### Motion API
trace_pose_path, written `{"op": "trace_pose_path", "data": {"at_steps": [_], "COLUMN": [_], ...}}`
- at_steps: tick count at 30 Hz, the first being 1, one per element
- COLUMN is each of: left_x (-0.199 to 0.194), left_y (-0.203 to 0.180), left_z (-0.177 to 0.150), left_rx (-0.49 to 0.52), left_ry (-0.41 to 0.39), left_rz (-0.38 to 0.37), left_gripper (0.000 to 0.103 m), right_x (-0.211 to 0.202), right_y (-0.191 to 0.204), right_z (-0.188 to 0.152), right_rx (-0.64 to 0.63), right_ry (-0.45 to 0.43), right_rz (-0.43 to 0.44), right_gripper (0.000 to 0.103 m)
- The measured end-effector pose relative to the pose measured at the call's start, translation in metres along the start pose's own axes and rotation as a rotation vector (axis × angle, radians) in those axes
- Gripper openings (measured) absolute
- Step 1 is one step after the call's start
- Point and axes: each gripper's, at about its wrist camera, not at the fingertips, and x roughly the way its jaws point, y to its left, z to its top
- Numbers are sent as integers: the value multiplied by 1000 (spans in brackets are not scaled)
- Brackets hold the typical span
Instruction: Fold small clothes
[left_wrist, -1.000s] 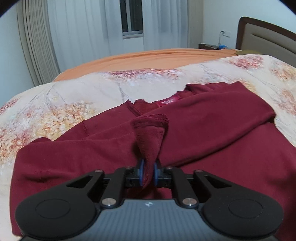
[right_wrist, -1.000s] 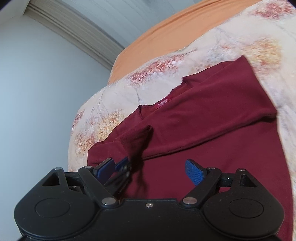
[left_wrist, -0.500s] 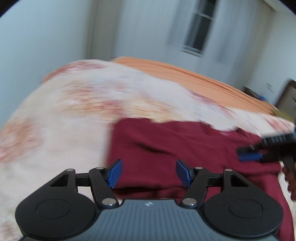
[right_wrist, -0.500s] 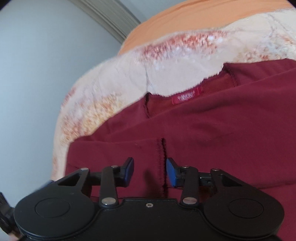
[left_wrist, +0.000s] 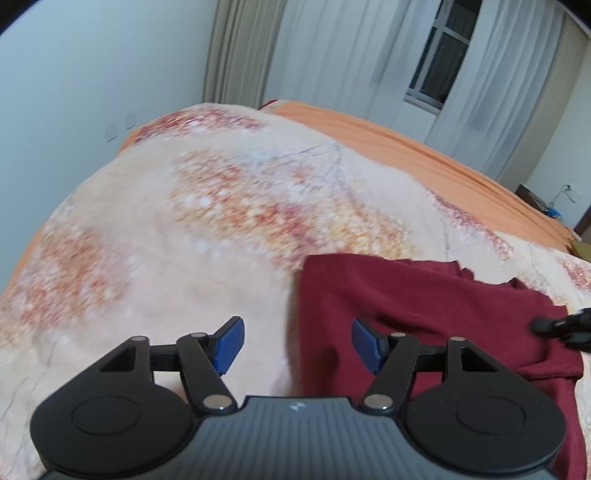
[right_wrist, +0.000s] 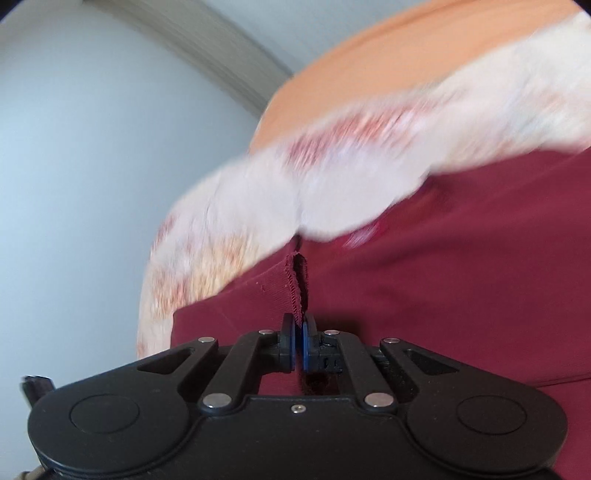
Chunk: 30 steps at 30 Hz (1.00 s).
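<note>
Garment: dark red top (left_wrist: 424, 306) lies spread on the floral bed cover (left_wrist: 192, 229).
Right gripper (right_wrist: 298, 347): fingers clamped on the top's stitched hem.
Left gripper (left_wrist: 295, 345): fingers apart and opening, nothing pinched, above the top's edge.

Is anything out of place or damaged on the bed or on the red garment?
Nothing stands out. The dark red garment lies on the flowered blanket partly folded, with no tear or stain showing. The right gripper is shut on a stitched edge of it; the left gripper is opening, with nothing between its pads.
</note>
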Motion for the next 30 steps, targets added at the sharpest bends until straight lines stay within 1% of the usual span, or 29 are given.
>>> {"op": "trace_pose_path", "data": {"at_steps": [2, 4, 5, 7, 9, 10, 13, 14, 16, 19, 21, 22, 23, 24, 25, 26, 27, 28, 30], "left_x": [6, 15, 20, 31, 45, 52, 72, 80, 98, 121, 131, 135, 138, 139, 136, 128, 122, 116, 110], "left_y": [-8, -18, -24, -36, -48, -54, -72, -76, -79, -74, -65, -60, -53, -49, -49, -53, -59, -65, -75], "left_z": [5, 7, 8, 9, 11, 12, 17, 19, 22, 26, 29, 30, 32, 36, 42, 49, 56, 62, 71], "left_rx": [9, 18, 23, 34, 32, 26, 28, 23, 5, -53, -127, -180, -237, -274, -262, -210, -155, -112, -31], "left_ry": [3, 12, 16, 29, 54, 69, 99, 116, 153, 194, 213, 223, 231, 241, 229, 188, 164, 142, 106], "left_rz": [-26, -52, -67, -88, -117, -135, -163, -167, -152, -146, -179, -215, -261, -289, -297, -302, -297, -283, -225], "left_gripper": [73, 73, 73, 73, 73, 73, 73, 73, 73, 70, 68, 60, 45, 10, 6, 6, 5, 5, 5], "right_x": [-35, -58, -63, -67, -67, -67, -64, -65, -61, -56, -55, -54, -54, -55, -57, -61, -64, -68, -69], "right_y": [-22, -48, -60, -77, -83, -84, -90, -90, -88, -87, -85, -85, -85, -86, -87, -89, -93, -97, -104], "right_z": [12, 18, 20, 20, 19, 18, 18, 16, 14, 16, 15, 15, 15, 17, 18, 19, 21, 22, 25], "right_rx": [13, 34, 52, 80, 62, 60, 93, 90, 76, 70, 63, 61, 59, 59, 68, 91, 122, 147, 167], "right_ry": [-35, -52, -47, -39, -46, -52, -52, -44, -27, -12, -2, 3, 3, -2, -14, -34, -56, -75, -88], "right_rz": [-66, -189, -231, -264, -293, -298, -273, -272, -268, -250, -244, -242, -241, -236, -222, -201, -178, -162, -174], "right_gripper": [3, 3, 3, 3, 3, 3, 3, 3, 3, 3, 3, 3, 3, 3, 3, 3, 3, 3, 3]}}
